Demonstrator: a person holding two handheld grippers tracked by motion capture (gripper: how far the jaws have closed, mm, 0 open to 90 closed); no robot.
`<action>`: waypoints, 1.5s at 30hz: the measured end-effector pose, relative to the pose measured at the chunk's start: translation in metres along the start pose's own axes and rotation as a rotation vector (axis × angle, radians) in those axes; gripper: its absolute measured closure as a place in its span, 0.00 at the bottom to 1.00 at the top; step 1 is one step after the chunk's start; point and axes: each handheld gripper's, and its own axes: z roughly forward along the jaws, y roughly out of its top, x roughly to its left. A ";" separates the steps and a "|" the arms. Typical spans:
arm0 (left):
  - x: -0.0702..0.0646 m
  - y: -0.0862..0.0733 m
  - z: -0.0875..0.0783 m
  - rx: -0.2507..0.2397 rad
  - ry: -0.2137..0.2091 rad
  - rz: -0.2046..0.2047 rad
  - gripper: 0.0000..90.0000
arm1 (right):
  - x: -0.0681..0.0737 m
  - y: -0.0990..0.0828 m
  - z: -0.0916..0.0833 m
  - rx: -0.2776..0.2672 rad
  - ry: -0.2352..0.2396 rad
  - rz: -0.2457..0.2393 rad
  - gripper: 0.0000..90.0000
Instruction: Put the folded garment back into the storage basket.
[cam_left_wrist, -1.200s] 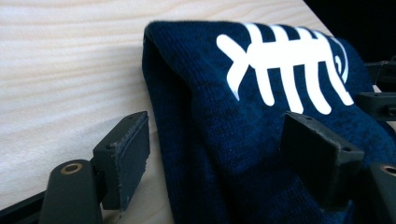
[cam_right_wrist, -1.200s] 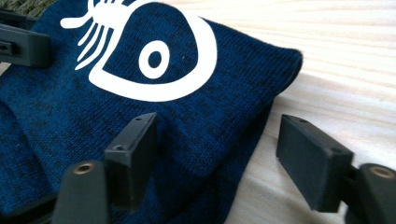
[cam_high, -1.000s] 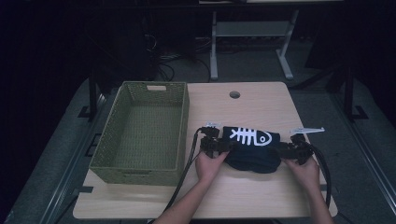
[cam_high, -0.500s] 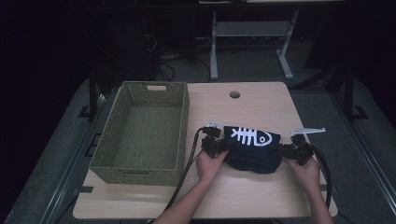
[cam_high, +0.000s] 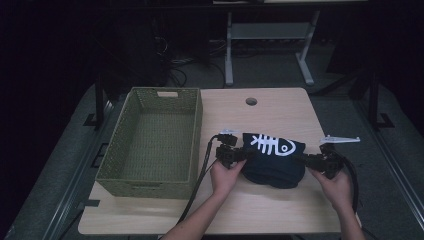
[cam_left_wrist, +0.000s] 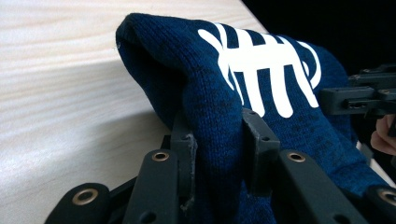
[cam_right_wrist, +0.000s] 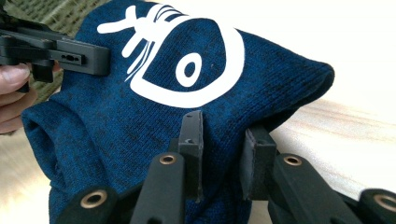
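Dark floor and the legs of other furniture ring a pale wooden desk (cam_high: 280, 115), which carries a green woven basket (cam_high: 155, 142) on its left half and, just right of the basket, a folded dark blue knitted garment (cam_high: 274, 159) printed with a white fish skeleton. A person's two forearms come in from the near edge, one hand at each end of the bundle. The step in hand looks like lifting the folded garment so it can go into the basket (which stands open and bare inside). To do it well, I would raise both ends together and level, keep the two hands the same way apart so the fold neither sags nor stretches, carry it over the near wall of the basket rather than dragging it across the rim, and let go only once it rests flat on the bottom. A one-sided lift would probably let the layers slip and unfold. The left claw (cam_high: 241, 156) has just been closing and now pinches a thick fold of the knit at the garment's left end; in the left gripper view the cloth bulges between its black pads (cam_left_wrist: 186, 154). The right claw (cam_high: 306, 161) has likewise just been closing, and in the right gripper view its pads (cam_right_wrist: 256, 156) clamp a ridge of the same knit below the fish's head.
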 end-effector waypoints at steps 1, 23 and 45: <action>-0.002 0.001 -0.002 -0.002 -0.003 0.001 0.77 | 0.001 0.001 -0.002 0.002 0.000 0.001 0.81; -0.021 0.033 -0.035 -0.045 -0.067 0.029 0.78 | 0.015 0.028 -0.037 -0.095 0.092 0.039 0.81; -0.014 0.056 -0.079 -0.091 -0.110 0.020 0.77 | 0.044 0.065 -0.046 -0.138 0.190 0.034 0.81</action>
